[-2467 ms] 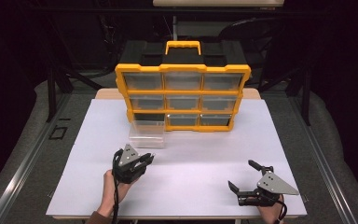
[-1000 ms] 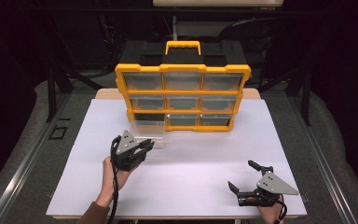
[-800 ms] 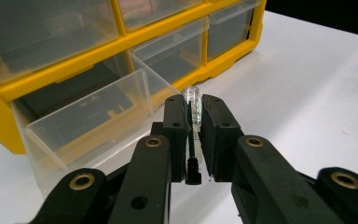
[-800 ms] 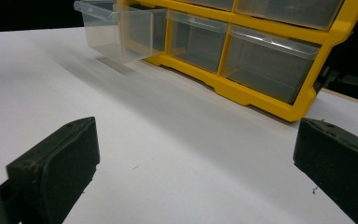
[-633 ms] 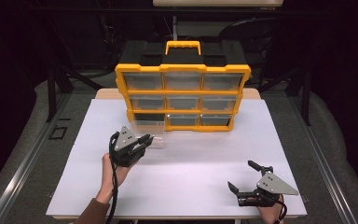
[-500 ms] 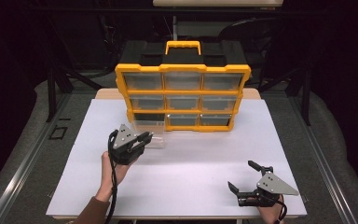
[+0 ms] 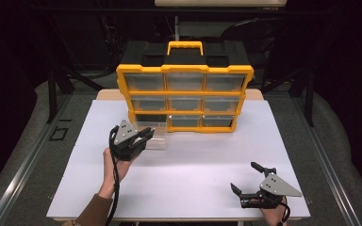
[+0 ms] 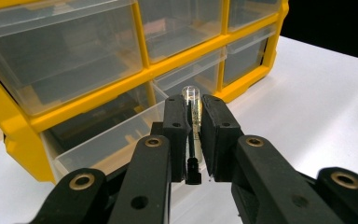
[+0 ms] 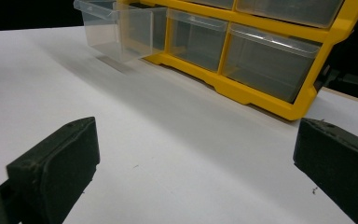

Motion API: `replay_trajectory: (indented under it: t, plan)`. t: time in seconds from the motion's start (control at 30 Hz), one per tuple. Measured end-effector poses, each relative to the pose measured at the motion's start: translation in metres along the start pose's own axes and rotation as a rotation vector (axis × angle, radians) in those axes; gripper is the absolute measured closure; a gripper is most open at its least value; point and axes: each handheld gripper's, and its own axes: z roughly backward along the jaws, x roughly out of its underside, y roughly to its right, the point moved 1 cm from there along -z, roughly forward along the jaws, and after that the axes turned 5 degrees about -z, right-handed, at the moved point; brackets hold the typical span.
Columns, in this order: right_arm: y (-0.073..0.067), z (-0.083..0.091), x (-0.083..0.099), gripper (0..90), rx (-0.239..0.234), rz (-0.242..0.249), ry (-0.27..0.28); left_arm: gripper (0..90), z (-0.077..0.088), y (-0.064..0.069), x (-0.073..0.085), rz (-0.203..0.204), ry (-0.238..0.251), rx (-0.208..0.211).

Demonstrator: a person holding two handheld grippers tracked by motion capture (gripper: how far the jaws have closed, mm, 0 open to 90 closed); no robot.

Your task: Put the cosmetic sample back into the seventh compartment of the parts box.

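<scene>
Left tool (image 8: 193,140) is pinching a small clear vial (image 8: 192,109), holding it just above the pulled-out clear drawer (image 8: 116,140) at the bottom-left of the yellow organizer (image 7: 185,99), which stands at the bench's (image 7: 193,188) far edge. Judged progress: drawer out, vial picked and carried over; release into the drawer and pushing it shut remain. Right tool (image 7: 250,182) rests spread and empty near the bench's near right corner. No readable brand, label or writing anywhere.

High view above, facing forward-down; gripper views low and close; shared yellow drawer cabinet (image 7: 185,99).
</scene>
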Motion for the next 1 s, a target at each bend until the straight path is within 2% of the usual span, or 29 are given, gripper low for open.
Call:
replay_trajectory:
  t: [0.67, 1.0]
  plan:
    - [0.0, 0.0, 0.0, 0.0, 0.0, -0.003, -0.001, 80.7, -0.012, -0.01, -0.001, 0.023, 0.015, -0.016]
    - [0.0, 0.001, 0.0, 0.0, -0.001, -0.003, 0.001, 80.7, -0.019, -0.011, -0.001, 0.034, 0.027, -0.015]
